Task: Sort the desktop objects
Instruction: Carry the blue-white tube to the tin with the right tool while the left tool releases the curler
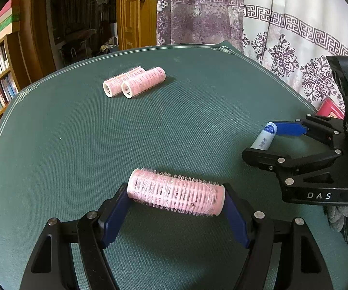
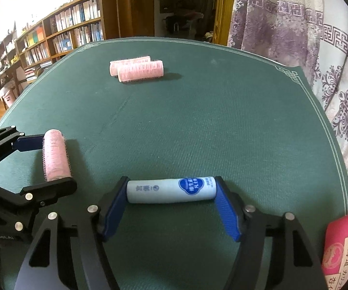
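Note:
A pink bristly hair roller (image 1: 176, 197) lies crosswise on the green mat, and my left gripper (image 1: 176, 191) is shut on it, one blue pad against each end. From the right wrist view, that roller (image 2: 55, 154) and the left gripper (image 2: 56, 163) sit at the left. A white tube with a blue label (image 2: 171, 189) lies crosswise between the pads of my right gripper (image 2: 171, 185), which is shut on its two ends. The left wrist view shows this tube (image 1: 264, 138) in the right gripper (image 1: 260, 142) at the right. Two more pink rollers (image 1: 134, 82) lie side by side far back.
The green mat (image 1: 174, 125) covers the round table top. A pink-red box (image 2: 343, 249) rests at the near right edge. A patterned curtain (image 1: 282, 36) hangs behind the table on the right. Bookshelves (image 2: 60, 31) and a wooden door (image 1: 135, 12) stand beyond the far edge.

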Available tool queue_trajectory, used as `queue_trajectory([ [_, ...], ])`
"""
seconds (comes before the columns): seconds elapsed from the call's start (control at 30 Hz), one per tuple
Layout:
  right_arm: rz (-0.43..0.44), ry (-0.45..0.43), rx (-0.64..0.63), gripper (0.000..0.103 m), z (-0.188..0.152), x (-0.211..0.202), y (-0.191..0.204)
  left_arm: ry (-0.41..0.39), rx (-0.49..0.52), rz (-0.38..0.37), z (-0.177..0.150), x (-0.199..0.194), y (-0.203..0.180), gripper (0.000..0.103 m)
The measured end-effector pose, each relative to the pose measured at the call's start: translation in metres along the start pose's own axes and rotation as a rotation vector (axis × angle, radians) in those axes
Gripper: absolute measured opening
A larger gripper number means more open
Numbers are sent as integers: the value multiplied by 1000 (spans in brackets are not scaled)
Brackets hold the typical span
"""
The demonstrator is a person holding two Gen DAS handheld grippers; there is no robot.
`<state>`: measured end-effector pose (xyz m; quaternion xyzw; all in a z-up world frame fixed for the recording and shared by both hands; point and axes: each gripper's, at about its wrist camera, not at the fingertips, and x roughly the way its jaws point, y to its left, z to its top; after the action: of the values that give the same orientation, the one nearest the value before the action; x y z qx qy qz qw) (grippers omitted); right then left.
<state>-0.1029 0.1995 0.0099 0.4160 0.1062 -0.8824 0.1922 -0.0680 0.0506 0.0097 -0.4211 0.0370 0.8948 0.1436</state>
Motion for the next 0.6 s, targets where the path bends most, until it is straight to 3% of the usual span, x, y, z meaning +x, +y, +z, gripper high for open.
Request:
queue_trajectory([
  [0.3,1,-24,80,72,-20,-25,-3,-1,1,7,0,0,0,75],
  [0.6,-8,-158,181,72,-52,-104,-18,0,6,48,-1,0,-3,75],
])
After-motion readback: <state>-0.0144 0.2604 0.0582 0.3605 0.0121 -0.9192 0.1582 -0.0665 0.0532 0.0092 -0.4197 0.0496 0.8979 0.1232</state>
